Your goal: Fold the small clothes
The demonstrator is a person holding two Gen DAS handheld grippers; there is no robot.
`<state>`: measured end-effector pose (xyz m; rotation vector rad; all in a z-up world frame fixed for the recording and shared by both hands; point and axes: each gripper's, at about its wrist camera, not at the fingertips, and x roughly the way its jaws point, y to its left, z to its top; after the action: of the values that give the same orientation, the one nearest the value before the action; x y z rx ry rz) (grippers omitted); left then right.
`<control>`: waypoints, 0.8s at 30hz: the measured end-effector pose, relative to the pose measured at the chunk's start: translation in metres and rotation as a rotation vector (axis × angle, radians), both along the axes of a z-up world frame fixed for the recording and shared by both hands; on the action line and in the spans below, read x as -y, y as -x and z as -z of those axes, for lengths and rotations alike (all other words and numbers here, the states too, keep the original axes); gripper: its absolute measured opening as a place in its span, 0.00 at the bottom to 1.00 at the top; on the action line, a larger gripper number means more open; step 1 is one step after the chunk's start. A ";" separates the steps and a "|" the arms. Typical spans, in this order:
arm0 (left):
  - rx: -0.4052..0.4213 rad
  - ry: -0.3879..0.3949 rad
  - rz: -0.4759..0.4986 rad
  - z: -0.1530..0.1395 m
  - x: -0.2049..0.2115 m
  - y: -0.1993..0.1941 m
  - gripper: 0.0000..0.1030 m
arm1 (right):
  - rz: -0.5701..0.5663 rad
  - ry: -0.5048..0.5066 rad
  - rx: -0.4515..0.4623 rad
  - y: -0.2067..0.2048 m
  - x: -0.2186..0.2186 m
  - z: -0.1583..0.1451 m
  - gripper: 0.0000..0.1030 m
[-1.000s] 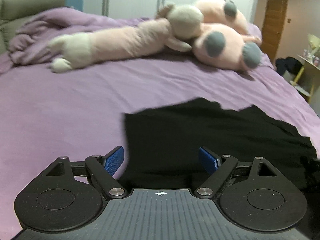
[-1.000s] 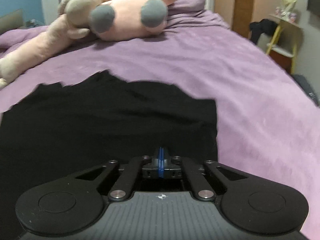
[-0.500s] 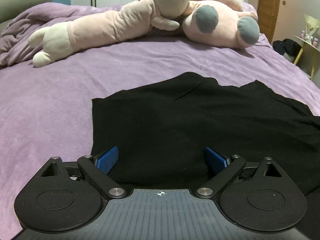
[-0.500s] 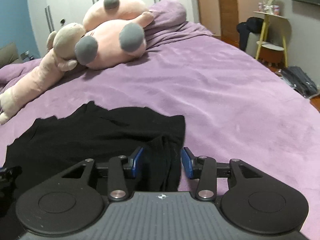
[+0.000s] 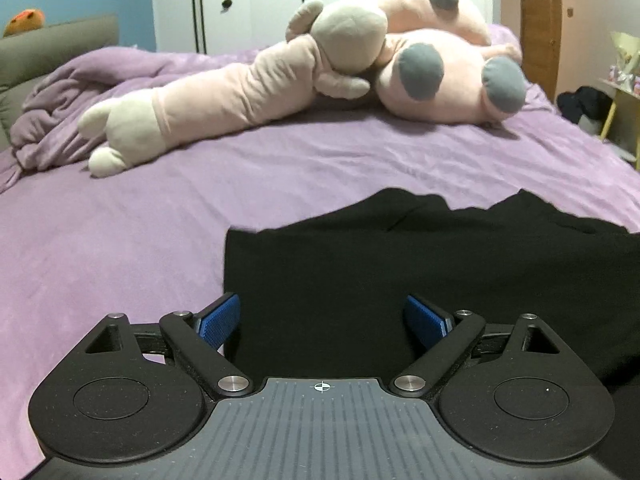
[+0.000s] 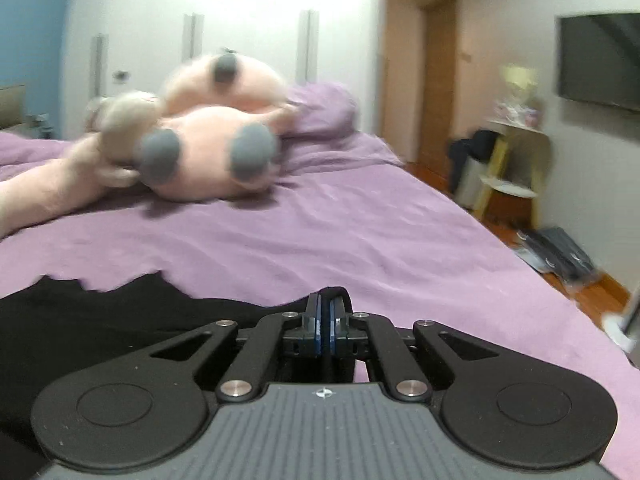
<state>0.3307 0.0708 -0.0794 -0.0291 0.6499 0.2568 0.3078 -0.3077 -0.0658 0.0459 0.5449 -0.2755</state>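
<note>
A purple bed (image 5: 160, 248) carried the black garment (image 5: 360, 264) near its front edge, plush toys (image 5: 440, 76) behind. The left claw (image 5: 322, 318) hovered wide over it, closing slightly with nothing pinched. Only the right view showed a wall television (image 6: 600, 60), and the right claw (image 6: 325, 320) clamped on a garment fold.

Soft, dim indoor light falls evenly on the purple bed (image 5: 280, 184), with only faint shadows under the plush toys (image 5: 248, 92). The left wrist view is fairly sharp, while the right wrist view is smeared by motion blur, strongest on the plush toys (image 6: 208, 148) and wardrobe doors (image 6: 248, 40). Both views bow at the edges and darken in the corners, and the black garment (image 5: 400, 272) shows almost no detail.
</note>
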 end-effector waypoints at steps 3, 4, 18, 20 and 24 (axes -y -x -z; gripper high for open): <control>-0.031 -0.003 -0.001 0.004 0.000 -0.003 0.91 | 0.044 -0.125 -0.111 -0.010 0.016 0.015 0.10; -0.026 -0.008 0.004 0.005 0.000 -0.002 0.91 | 0.038 -0.141 -0.065 0.000 0.015 0.012 0.13; -0.137 0.119 -0.043 0.009 -0.030 -0.013 0.99 | -0.047 -0.063 -0.141 0.011 -0.015 0.020 0.09; -0.147 0.133 -0.065 0.008 -0.033 -0.011 0.99 | -0.102 -0.125 -0.117 0.027 -0.019 0.013 0.10; -0.162 0.139 -0.091 0.007 -0.036 -0.006 0.99 | -0.150 -0.077 -0.184 0.037 -0.032 0.021 0.10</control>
<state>0.3363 0.1064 -0.0863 -0.1727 0.8276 0.3037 0.2707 -0.2755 -0.0865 0.0543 0.7380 -0.1123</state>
